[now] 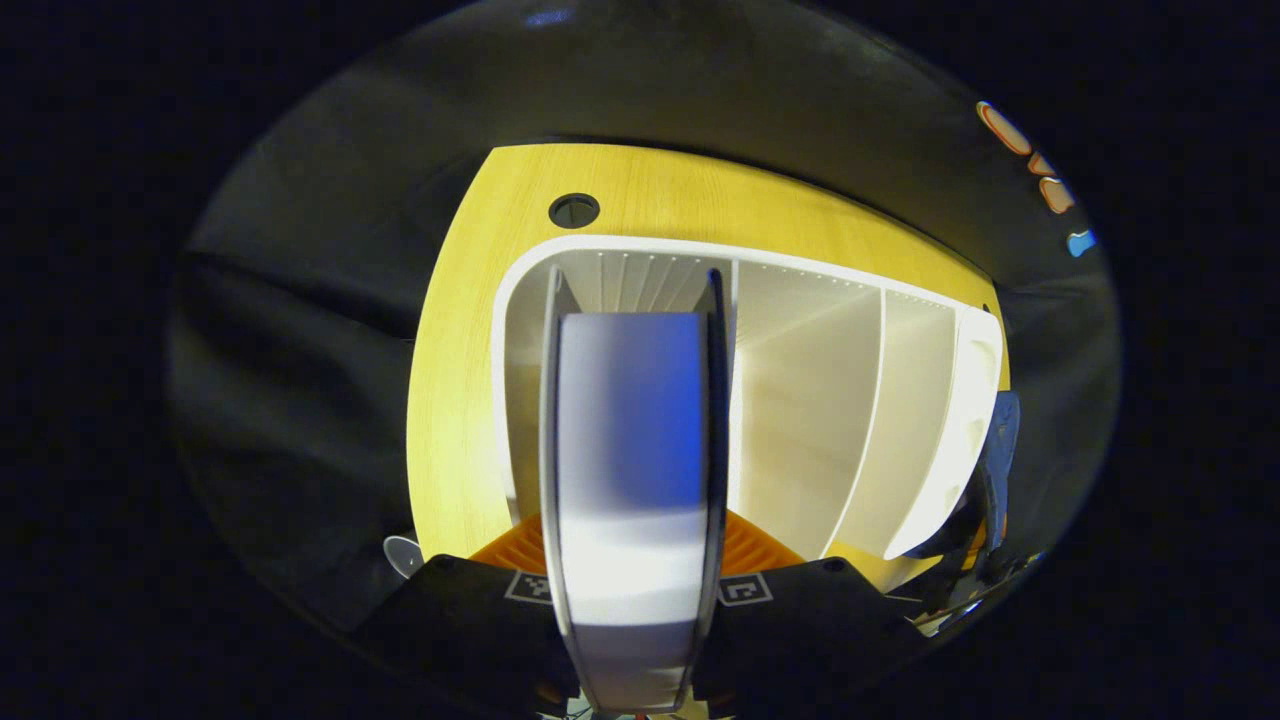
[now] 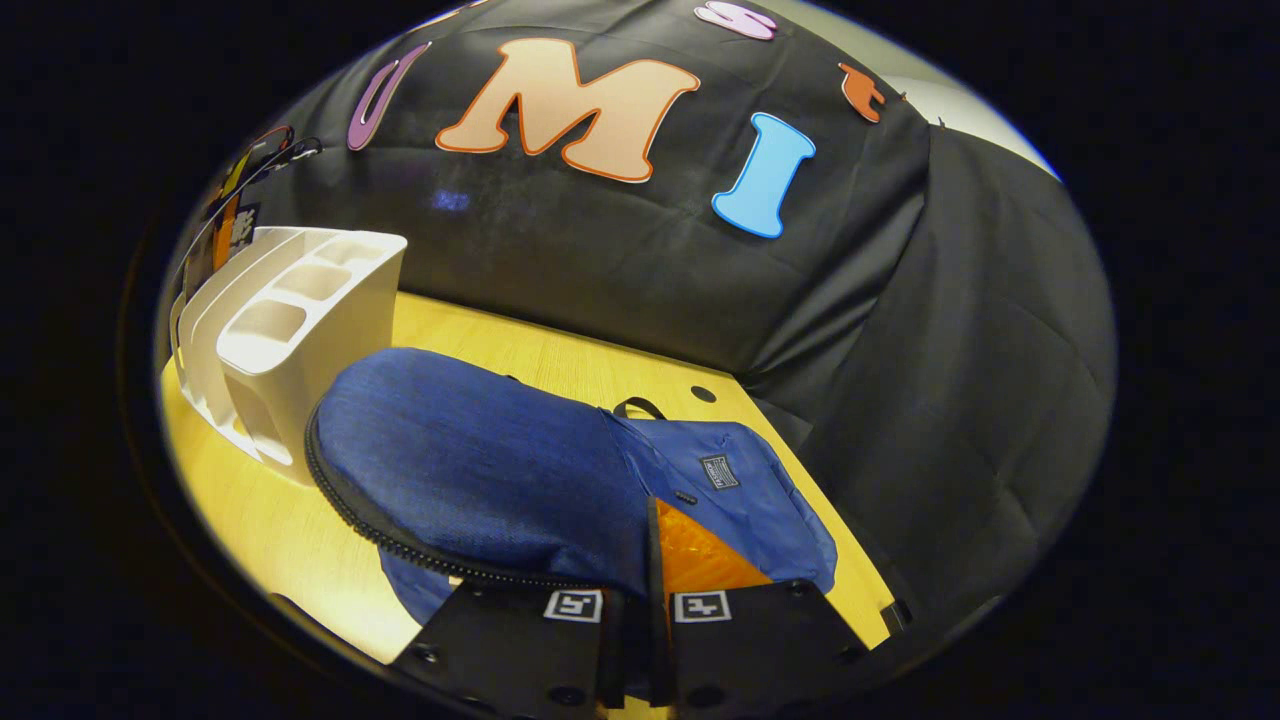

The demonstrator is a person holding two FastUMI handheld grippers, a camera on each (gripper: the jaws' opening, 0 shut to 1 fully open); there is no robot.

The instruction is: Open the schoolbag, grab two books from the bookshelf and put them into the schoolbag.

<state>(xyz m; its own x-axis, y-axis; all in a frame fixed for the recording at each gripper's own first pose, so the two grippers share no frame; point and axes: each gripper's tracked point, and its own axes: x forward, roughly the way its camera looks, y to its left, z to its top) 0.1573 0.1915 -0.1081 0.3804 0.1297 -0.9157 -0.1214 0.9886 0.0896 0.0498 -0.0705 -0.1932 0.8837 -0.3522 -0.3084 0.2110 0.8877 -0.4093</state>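
Observation:
In the left gripper view a book (image 1: pixel 632 420) with a blue and white face stands edge-on between my left gripper's (image 1: pixel 632 585) fingers, which are shut on it. It is over the leftmost slot of the white bookshelf (image 1: pixel 850 400); the other slots I can see hold nothing. In the right gripper view my right gripper (image 2: pixel 650 560) is shut on the edge of the blue schoolbag's (image 2: pixel 480 450) flap and holds it raised, with the zipper line curving along the open edge. The bookshelf (image 2: pixel 300 300) stands just left of the bag.
The yellow wooden table (image 2: pixel 560 355) carries both things and has a round cable hole (image 2: pixel 703 394) near its back edge. Black cloth walls close in behind and to the right. A corner of the schoolbag (image 1: pixel 1000 440) shows right of the shelf.

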